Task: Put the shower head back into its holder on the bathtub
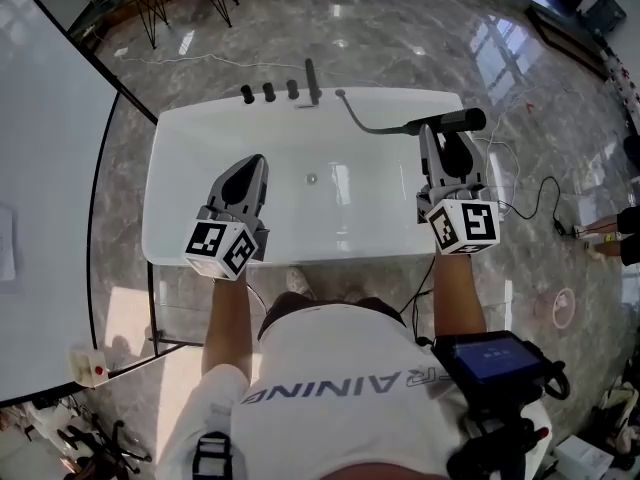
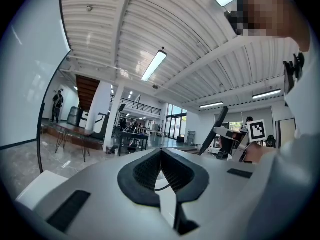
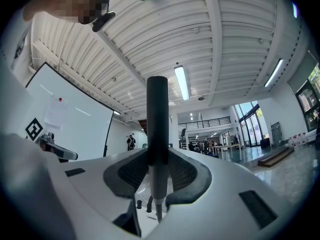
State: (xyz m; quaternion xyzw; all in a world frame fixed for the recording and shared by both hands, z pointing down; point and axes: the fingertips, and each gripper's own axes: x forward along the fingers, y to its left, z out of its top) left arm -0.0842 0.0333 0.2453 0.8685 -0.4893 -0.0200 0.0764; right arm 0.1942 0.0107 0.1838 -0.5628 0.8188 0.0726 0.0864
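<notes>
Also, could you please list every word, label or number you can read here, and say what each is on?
"AININ", likely part of TRAINING: grey print on the white shirt, upside down, ends creased.
Marker cubes: square codes only, no letters.
Device screen: too small to read.
Sheet on the whiteboard: too blurred to read.

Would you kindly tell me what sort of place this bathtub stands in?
Likely a big open workshop or showroom hall, not a bathroom: bathtub on polished stone floor, whiteboard beside, worktables beyond.
</notes>
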